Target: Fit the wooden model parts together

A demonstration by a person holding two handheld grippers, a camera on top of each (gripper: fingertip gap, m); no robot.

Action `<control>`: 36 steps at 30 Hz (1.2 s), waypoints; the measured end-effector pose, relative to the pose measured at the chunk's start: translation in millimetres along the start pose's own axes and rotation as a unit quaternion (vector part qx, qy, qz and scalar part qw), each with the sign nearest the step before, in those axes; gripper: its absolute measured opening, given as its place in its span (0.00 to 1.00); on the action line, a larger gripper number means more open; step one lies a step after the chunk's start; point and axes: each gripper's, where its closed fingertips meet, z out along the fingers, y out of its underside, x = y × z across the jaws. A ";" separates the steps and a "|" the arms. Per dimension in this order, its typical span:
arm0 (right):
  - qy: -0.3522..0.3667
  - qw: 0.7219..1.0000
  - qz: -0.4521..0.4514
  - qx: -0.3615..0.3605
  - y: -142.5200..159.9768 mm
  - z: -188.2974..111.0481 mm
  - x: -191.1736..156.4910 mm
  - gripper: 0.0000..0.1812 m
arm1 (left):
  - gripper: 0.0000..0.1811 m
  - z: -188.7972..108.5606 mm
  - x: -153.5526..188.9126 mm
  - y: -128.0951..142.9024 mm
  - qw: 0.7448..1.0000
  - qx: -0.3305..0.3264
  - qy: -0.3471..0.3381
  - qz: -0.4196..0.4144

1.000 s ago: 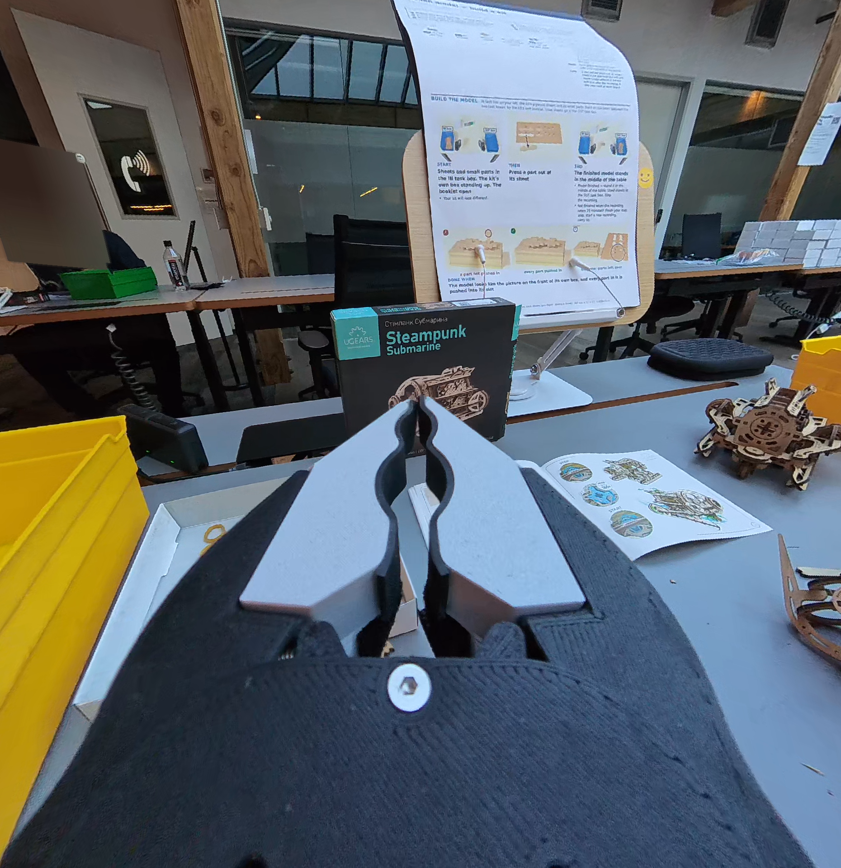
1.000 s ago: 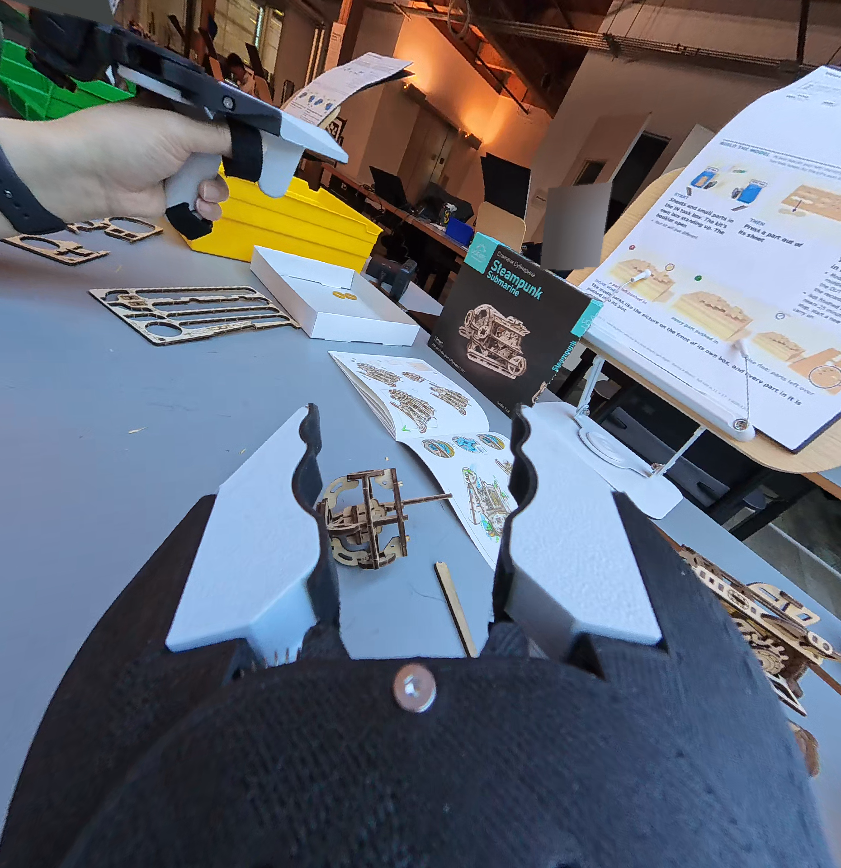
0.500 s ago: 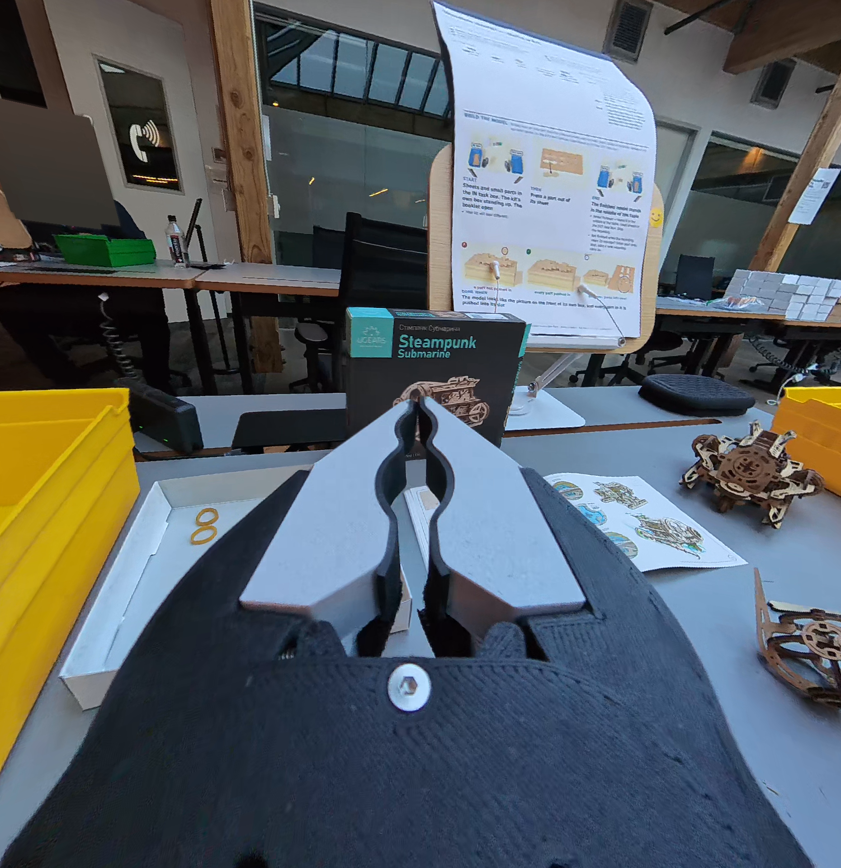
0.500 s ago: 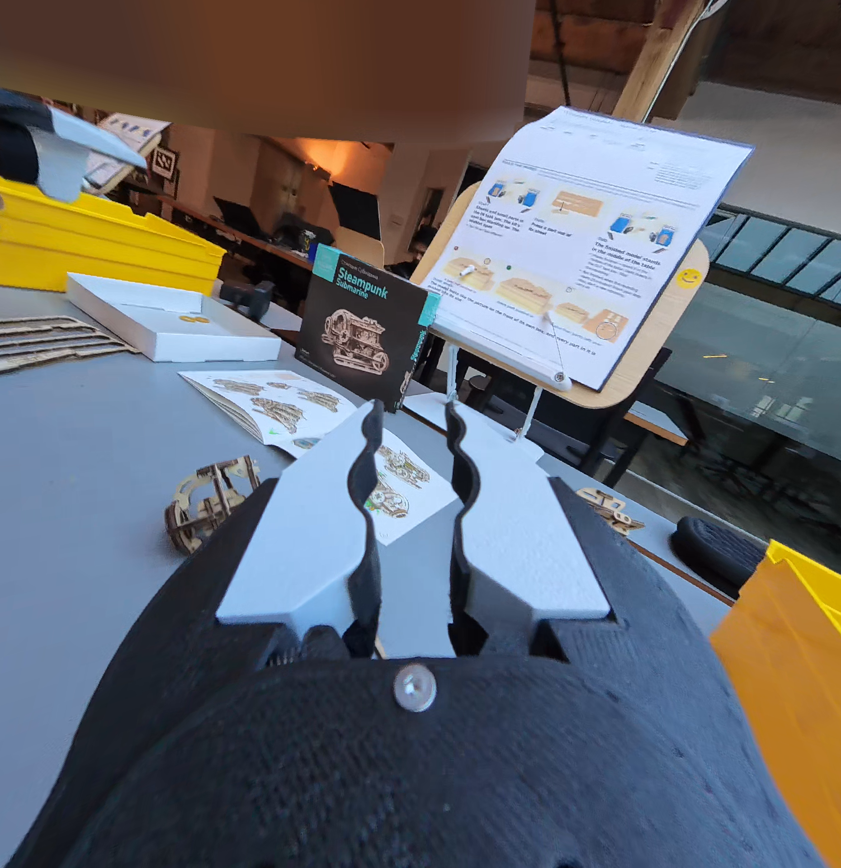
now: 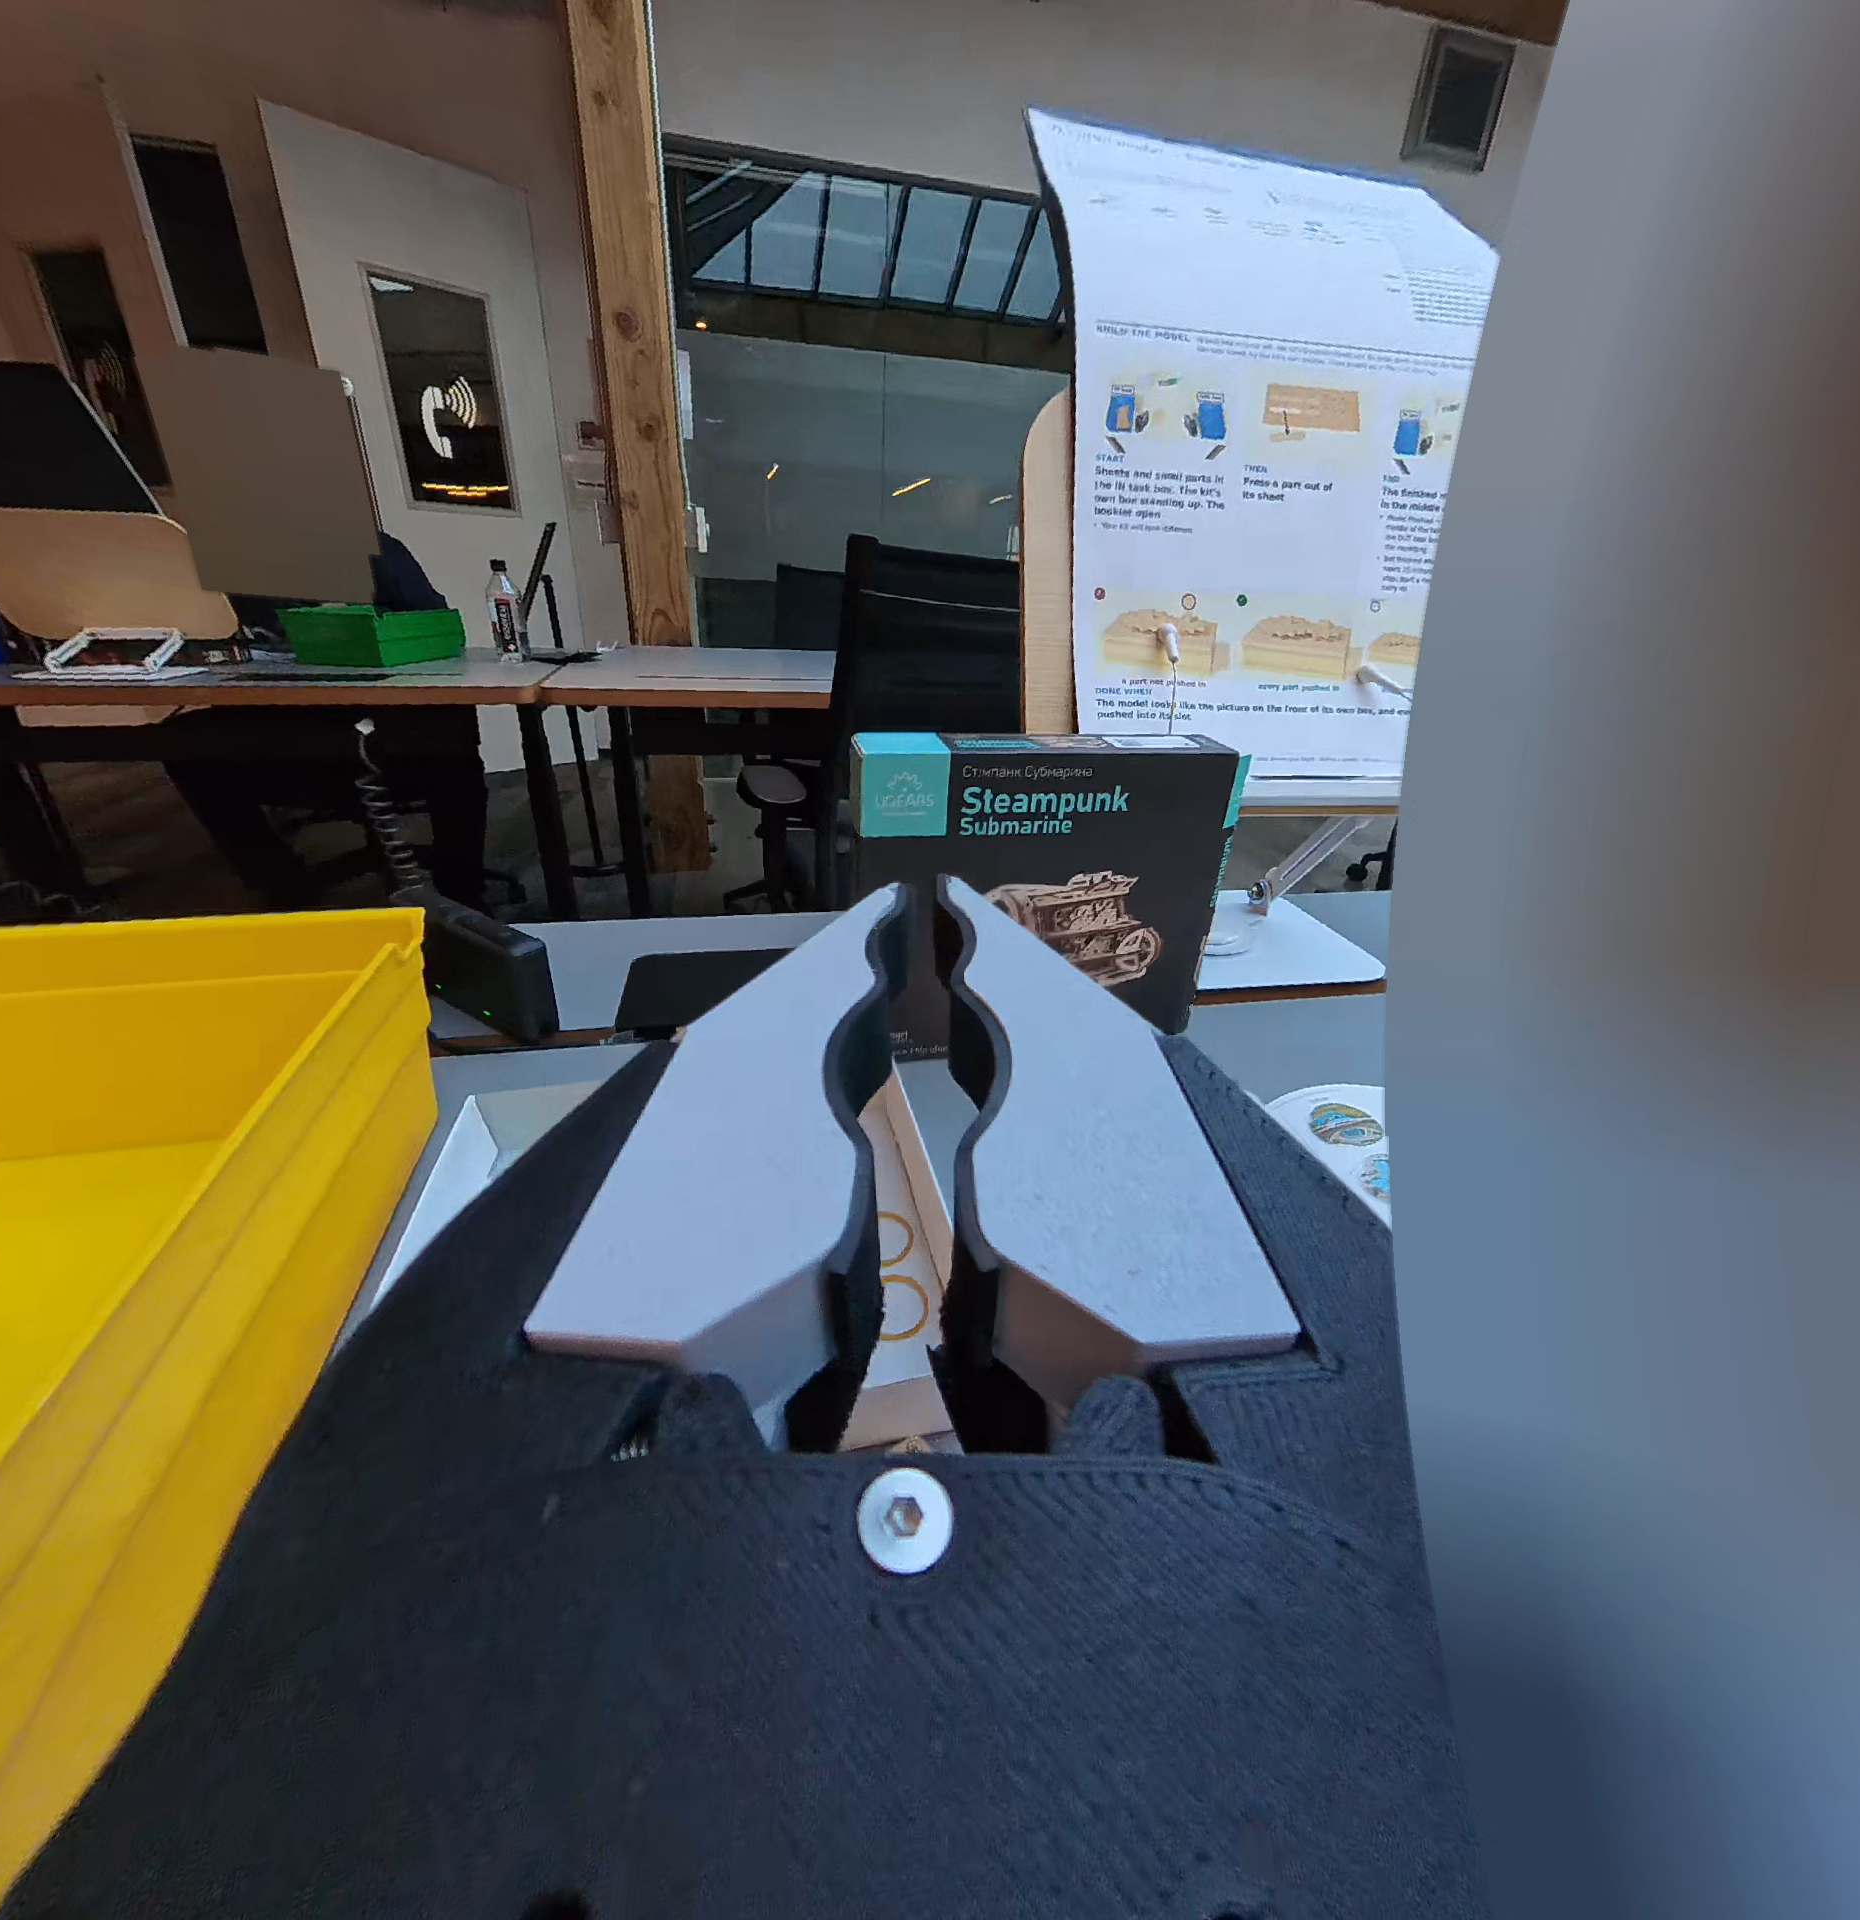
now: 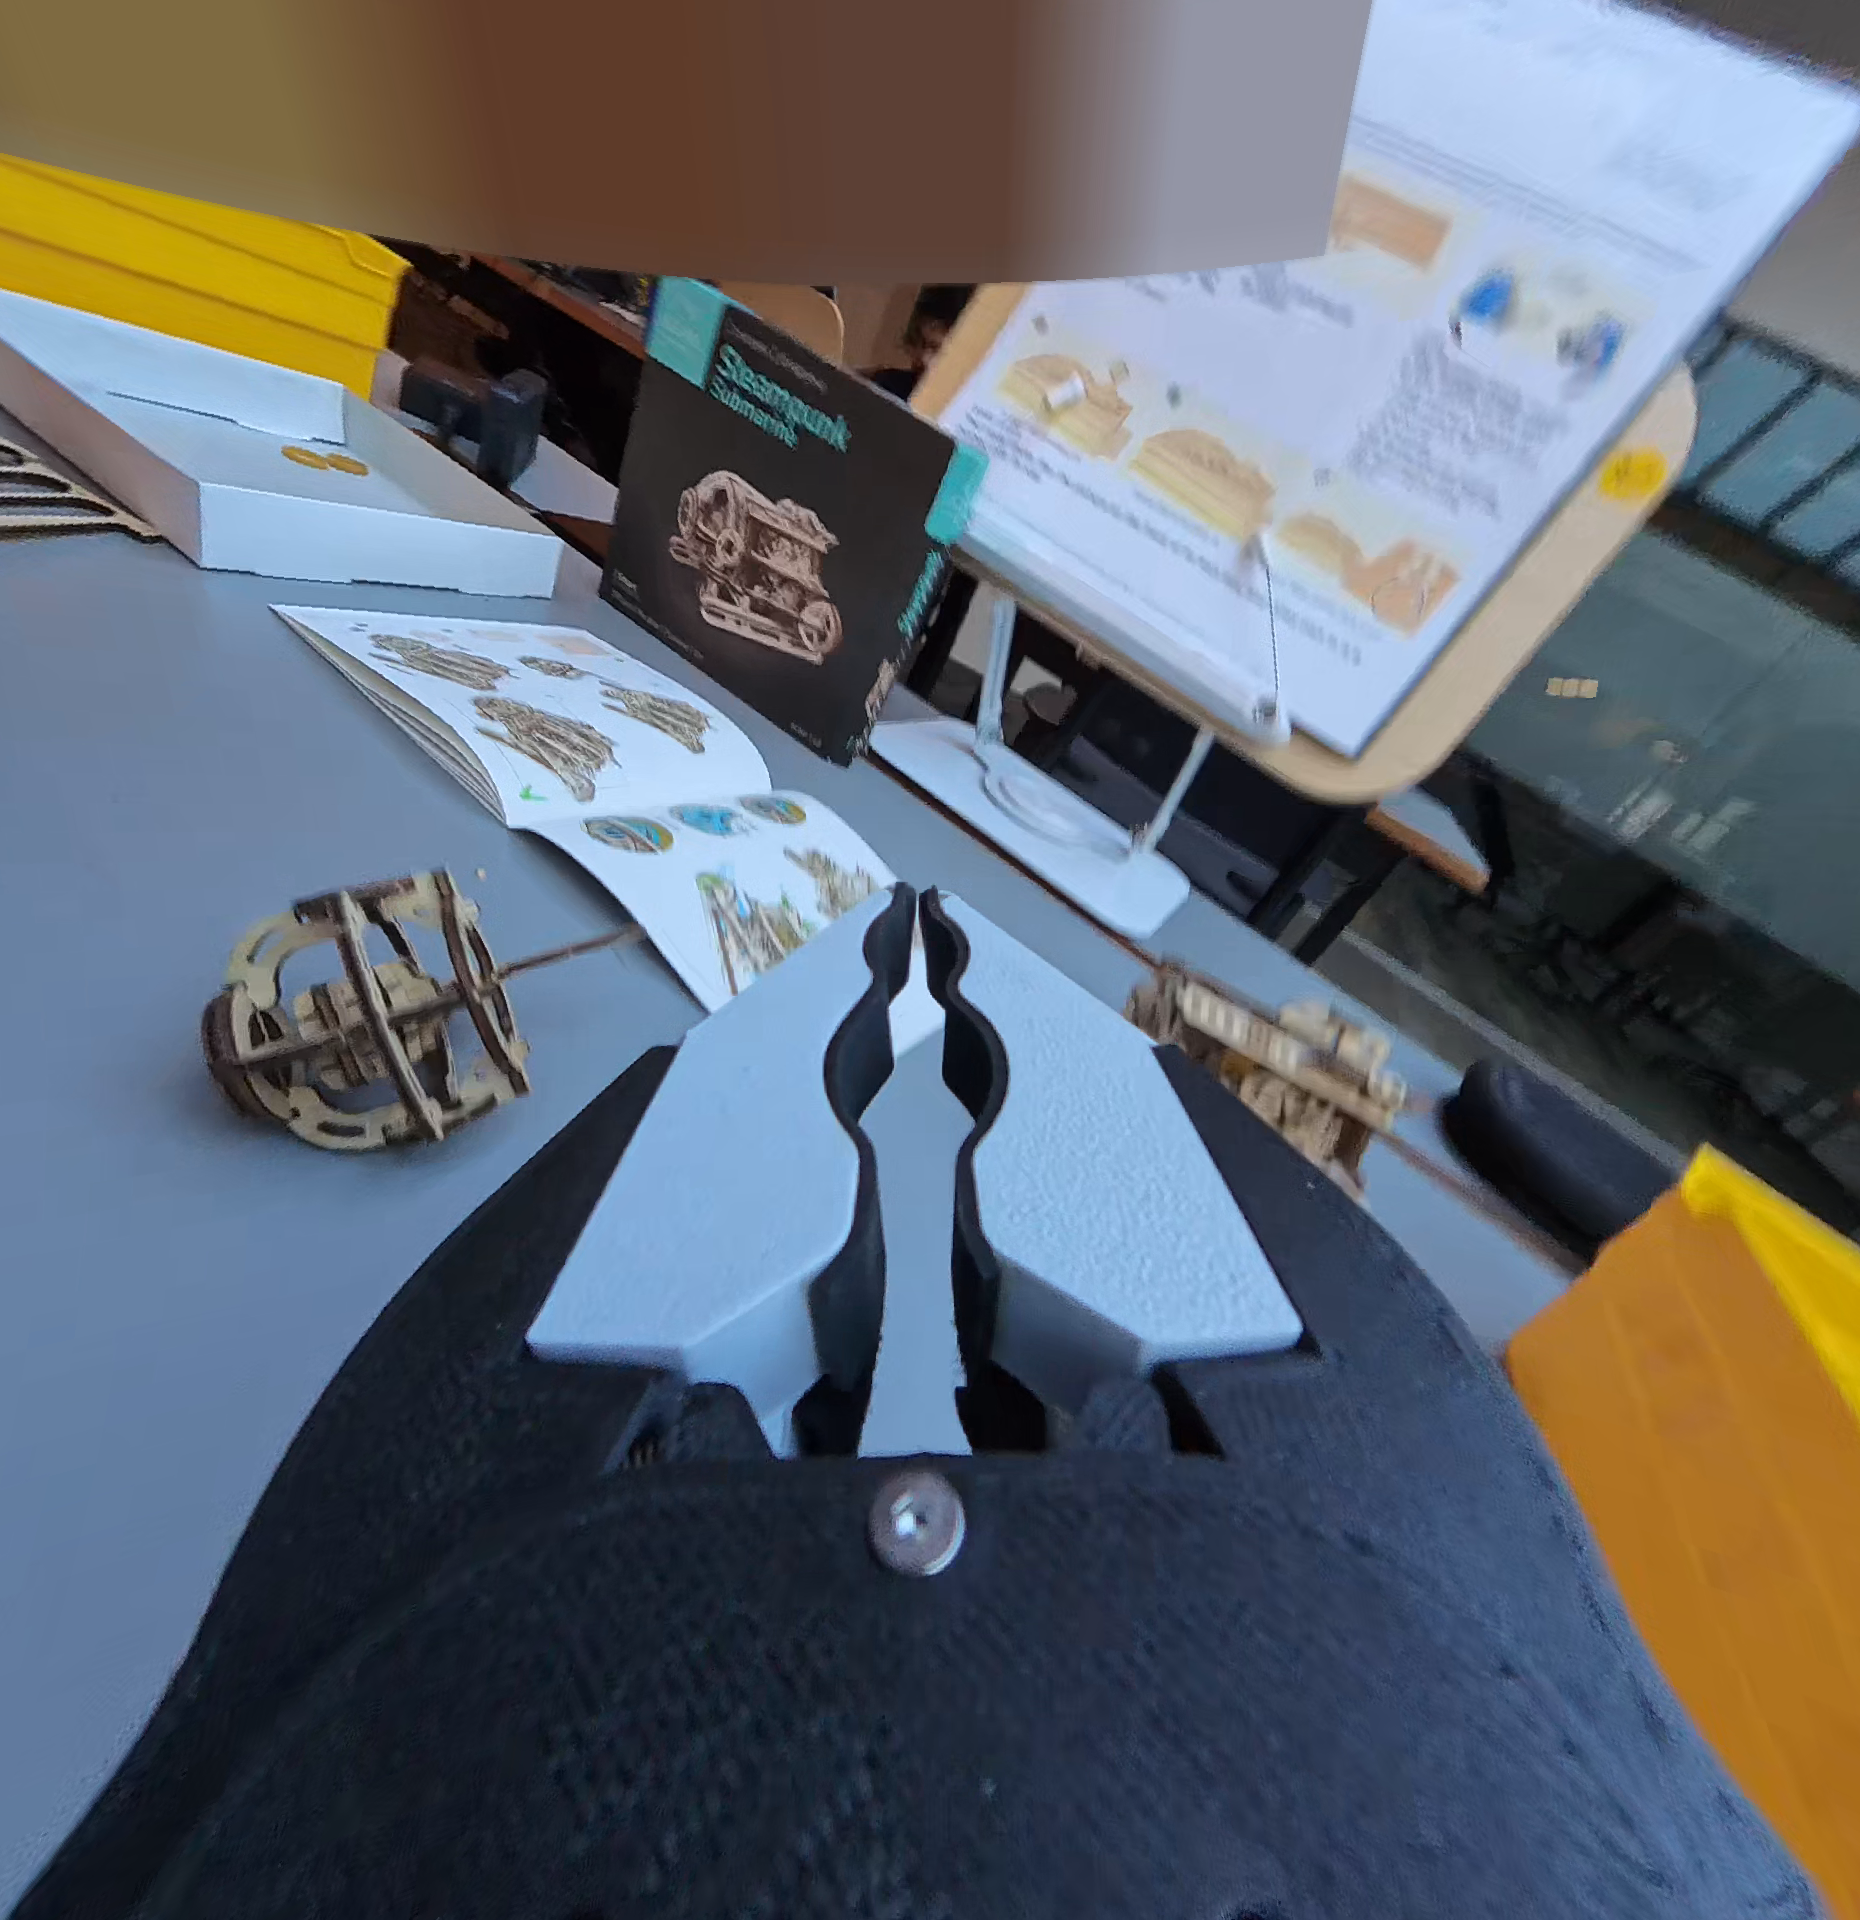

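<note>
Grey fingers of left gripper (image 5: 924, 896) nearly together, nothing between them, over white tray (image 5: 458, 1148) holding two orange rings (image 5: 898, 1273). Yellow bin (image 5: 178, 1143) just left of tray; dark kit box (image 5: 1051, 862) upright behind on table (image 5: 1284, 1039).

Right wrist view: right gripper (image 6: 918, 900) narrowed to slit, empty, above grey table. Round wooden sub-assembly (image 6: 360, 1023) lies left of gripper, beside open booklet (image 6: 593, 748). Second wooden model piece (image 6: 1269, 1039) right of gripper, near orange bin (image 6: 1715, 1455).
</note>
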 end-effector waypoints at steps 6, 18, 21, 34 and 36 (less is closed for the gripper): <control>-0.247 0.969 -0.014 0.013 -73.2 81.8 -49.1 0.40 | 0.01 6.0 -4.6 16.3 0.999 -0.030 0.010 -0.040; -0.484 0.832 0.004 -0.273 30.3 205.2 -149.0 0.84 | 0.01 2.1 -18.1 10.6 0.997 -0.020 0.006 -0.069; -0.501 0.801 -0.024 -0.327 51.5 198.8 -158.3 0.84 | 0.01 1.7 -21.6 10.7 0.997 -0.020 0.004 -0.074; -0.586 0.772 -0.109 -0.221 33.7 151.5 -191.3 0.75 | 0.01 -0.7 -31.0 8.4 0.993 -0.013 0.007 -0.117; -0.581 0.775 -0.109 -0.223 32.4 151.3 -191.6 0.75 | 0.01 -1.1 -33.9 8.5 0.993 -0.012 0.003 -0.120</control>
